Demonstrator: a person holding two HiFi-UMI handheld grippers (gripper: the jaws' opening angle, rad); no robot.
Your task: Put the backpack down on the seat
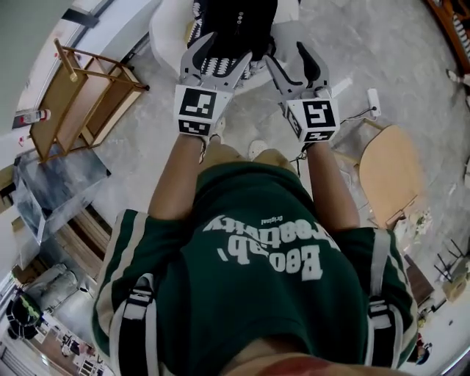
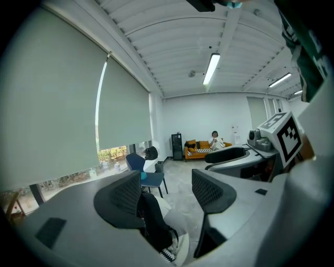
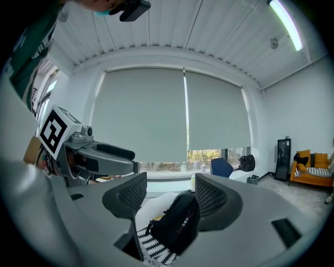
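— Where's the backpack (image 1: 236, 20)?

— On the white seat (image 1: 166, 29), by the look of it. It's slumped over a zigzag cloth (image 3: 152, 248), with both grippers reaching over it.

— How would it handle?

— It's soft black fabric, saggy and probably light, so it would fold wherever it's pinched. I'd take the top edge or a strap, not the slack body.

— And the grippers?

— Both are spread wide. The left gripper (image 2: 167, 190) has the bag against its left jaw, with a clear gap to the other. The right gripper (image 3: 169, 194) straddles the bag's top. Neither seems to pinch it.
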